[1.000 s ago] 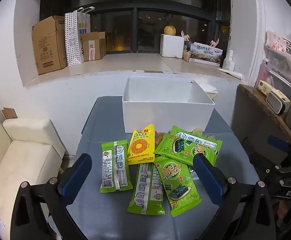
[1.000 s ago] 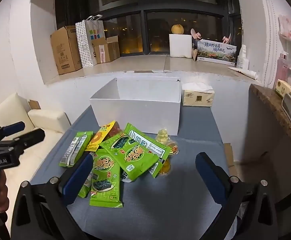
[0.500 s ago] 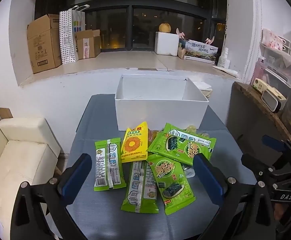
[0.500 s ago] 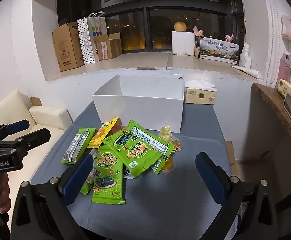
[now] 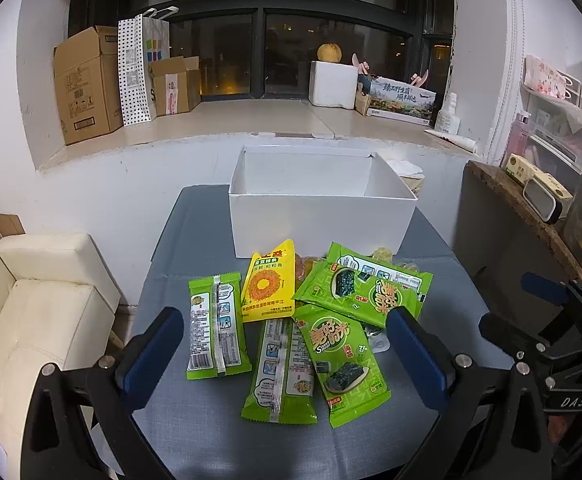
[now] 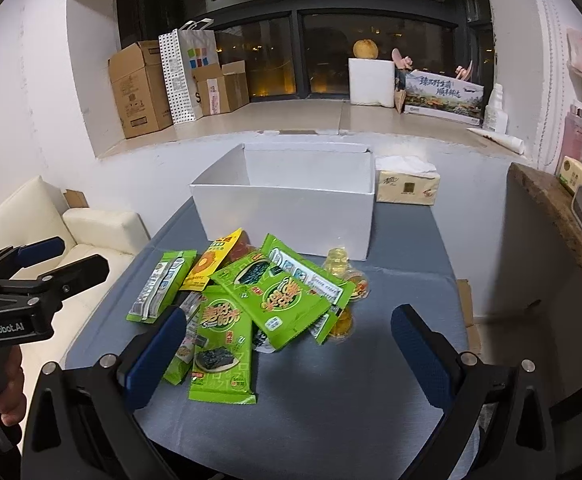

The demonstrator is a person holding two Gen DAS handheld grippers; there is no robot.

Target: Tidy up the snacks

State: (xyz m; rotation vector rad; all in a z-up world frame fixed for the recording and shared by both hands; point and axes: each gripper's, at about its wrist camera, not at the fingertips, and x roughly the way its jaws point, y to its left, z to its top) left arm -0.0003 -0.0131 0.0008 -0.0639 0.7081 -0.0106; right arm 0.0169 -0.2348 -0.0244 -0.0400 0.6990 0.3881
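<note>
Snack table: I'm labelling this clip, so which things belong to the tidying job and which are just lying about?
Belongs to the job:
- white box, open-topped
- yellow packet
- green seaweed packets
- green bar packets
- jelly cups
- left gripper and right gripper, both open

Just lying about:
- tissue pack
- cardboard boxes
- dotted paper bag
- sofa

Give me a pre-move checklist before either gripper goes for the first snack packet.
1. Left gripper open, holding nothing: ok.
2. Right gripper open, holding nothing: ok.
3. Open white cardboard box upright behind the pile, no snacks seen inside: ok.
4. Green foil packets lie separately: not ok, several overlap.
5. Yellow sunflower-print packet unobstructed from above: ok.
6. Small clear jelly cups free of packets: not ok, partly tucked under them.
</note>
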